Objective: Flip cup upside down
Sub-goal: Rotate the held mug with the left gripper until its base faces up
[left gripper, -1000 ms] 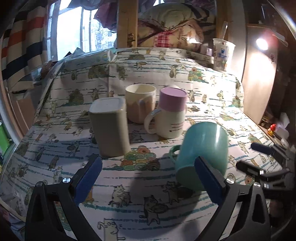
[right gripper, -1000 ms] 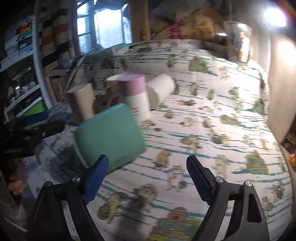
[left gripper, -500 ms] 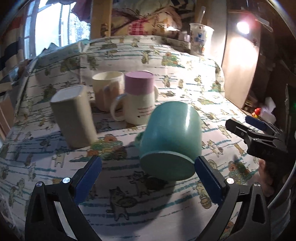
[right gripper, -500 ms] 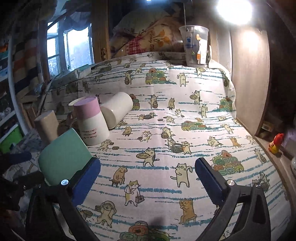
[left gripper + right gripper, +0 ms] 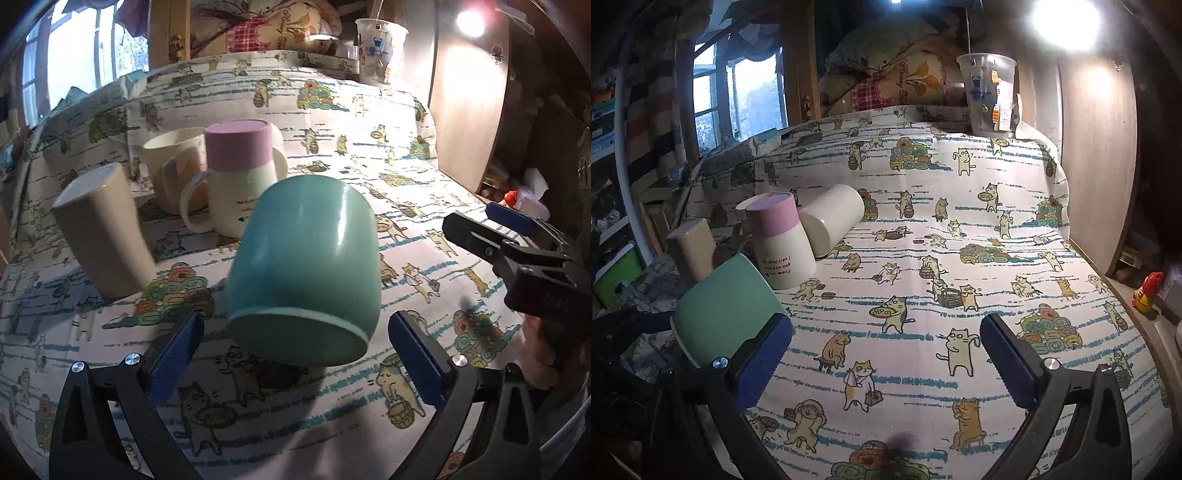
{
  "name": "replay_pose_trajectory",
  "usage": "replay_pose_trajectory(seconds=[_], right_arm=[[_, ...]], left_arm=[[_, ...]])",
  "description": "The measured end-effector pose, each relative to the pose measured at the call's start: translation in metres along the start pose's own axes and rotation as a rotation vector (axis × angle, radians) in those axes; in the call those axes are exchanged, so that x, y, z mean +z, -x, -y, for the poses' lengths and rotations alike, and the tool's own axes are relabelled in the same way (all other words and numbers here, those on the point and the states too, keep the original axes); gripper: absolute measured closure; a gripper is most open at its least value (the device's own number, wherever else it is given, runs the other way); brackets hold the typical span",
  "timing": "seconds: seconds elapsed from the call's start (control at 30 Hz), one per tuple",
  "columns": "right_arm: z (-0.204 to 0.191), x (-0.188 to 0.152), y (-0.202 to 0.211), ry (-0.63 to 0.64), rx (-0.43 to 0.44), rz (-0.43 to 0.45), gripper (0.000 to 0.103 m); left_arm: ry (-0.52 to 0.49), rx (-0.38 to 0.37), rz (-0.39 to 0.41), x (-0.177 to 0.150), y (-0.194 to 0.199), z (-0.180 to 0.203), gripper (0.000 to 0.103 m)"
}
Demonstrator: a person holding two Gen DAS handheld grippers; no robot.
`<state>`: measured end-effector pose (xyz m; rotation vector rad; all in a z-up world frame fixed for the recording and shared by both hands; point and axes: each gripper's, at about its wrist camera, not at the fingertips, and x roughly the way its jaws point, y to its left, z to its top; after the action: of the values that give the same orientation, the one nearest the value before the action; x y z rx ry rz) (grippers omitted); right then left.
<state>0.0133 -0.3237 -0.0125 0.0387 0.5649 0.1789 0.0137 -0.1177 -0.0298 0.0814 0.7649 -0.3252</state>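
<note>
Closer now, the teal cup (image 5: 306, 266) loomed between the left gripper (image 5: 295, 354)'s spread, empty jaws.
It lay tilted on the cat-print cloth (image 5: 923, 295), mouth and handle hidden; the right gripper (image 5: 886, 365) gaped empty, its left finger overlapping the cup's edge.

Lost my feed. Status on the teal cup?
Left gripper open, jaws astride teal cup. Cup tipped, base toward camera. Right gripper open, empty. Pink-topped mug close behind.

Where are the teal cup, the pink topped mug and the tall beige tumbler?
teal cup (image 5: 306, 254), left wrist view, on its side wall.
pink topped mug (image 5: 242, 192), left wrist view, on its cream body below the pink band.
tall beige tumbler (image 5: 107, 236), left wrist view, on its front face.
</note>
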Motion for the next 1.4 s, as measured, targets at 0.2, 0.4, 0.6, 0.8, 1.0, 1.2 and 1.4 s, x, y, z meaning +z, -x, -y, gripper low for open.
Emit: replay_pose_trajectory(seconds=[0.2,0.4,0.6,0.8,1.0,1.2,1.4], right_arm=[[-0.002,0.000,0.004,0.011,0.004,0.006,0.000],[-0.001,0.002,0.014,0.024,-0.002,0.028,0.000],[0.003,0.004,0.020,0.012,-0.010,0.039,0.000],[0.001,0.004,0.023,0.017,-0.009,0.042,0.000],[0.000,0.002,0.030,0.027,0.005,0.062,0.000],[0.001,0.007,0.032,0.013,0.008,0.059,0.000],[0.002,0.007,0.038,0.020,0.020,0.092,0.000]], left_arm=[[-0.030,-0.004,0.000,0.001,-0.005,0.008,0.004],[-0.054,0.033,-0.012,-0.002,-0.014,0.012,0.013],[-0.045,0.016,-0.002,-0.003,-0.011,0.007,0.018],[-0.028,0.038,0.042,-0.003,-0.001,0.004,0.018],[-0.024,0.055,0.058,0.000,0.006,0.001,0.018],[-0.024,0.068,0.078,-0.001,0.015,0.000,0.019],[-0.027,0.072,0.097,0.001,0.024,-0.002,0.019]])
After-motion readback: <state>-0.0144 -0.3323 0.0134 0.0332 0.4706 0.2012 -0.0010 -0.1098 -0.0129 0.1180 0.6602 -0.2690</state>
